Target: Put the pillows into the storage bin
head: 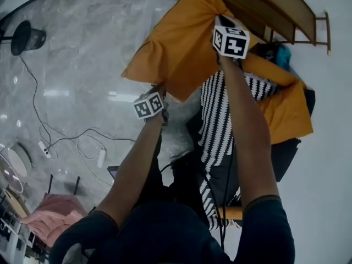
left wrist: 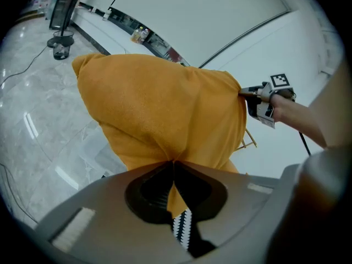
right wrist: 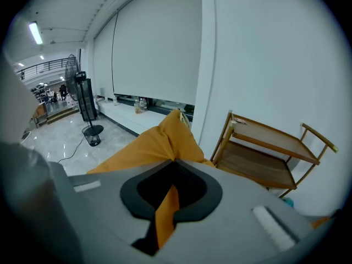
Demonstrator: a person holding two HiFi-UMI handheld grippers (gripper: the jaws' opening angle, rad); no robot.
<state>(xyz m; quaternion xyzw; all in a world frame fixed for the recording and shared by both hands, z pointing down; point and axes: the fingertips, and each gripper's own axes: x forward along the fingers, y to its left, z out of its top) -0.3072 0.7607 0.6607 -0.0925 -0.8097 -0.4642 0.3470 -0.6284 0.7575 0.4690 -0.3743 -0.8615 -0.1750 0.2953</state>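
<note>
Head view: left gripper [head: 160, 88] pinches the 7 o'clock edge of a soft orange pillow [head: 181, 48], right gripper [head: 220, 21] its 1 o'clock corner; glossy marble floor [head: 82, 65] lies open at 9 o'clock.

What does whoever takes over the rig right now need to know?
Left gripper: shut on one edge of the orange pillow.
Right gripper: shut on the opposite corner of that pillow.
The pillow hangs in the air between the two grippers, not over the storage bin yet.
Done: the striped pillow and the second orange pillow appear to lie in the bin.
Left: carry the held pillow over the bin, lower it in, and open both grippers.
</note>
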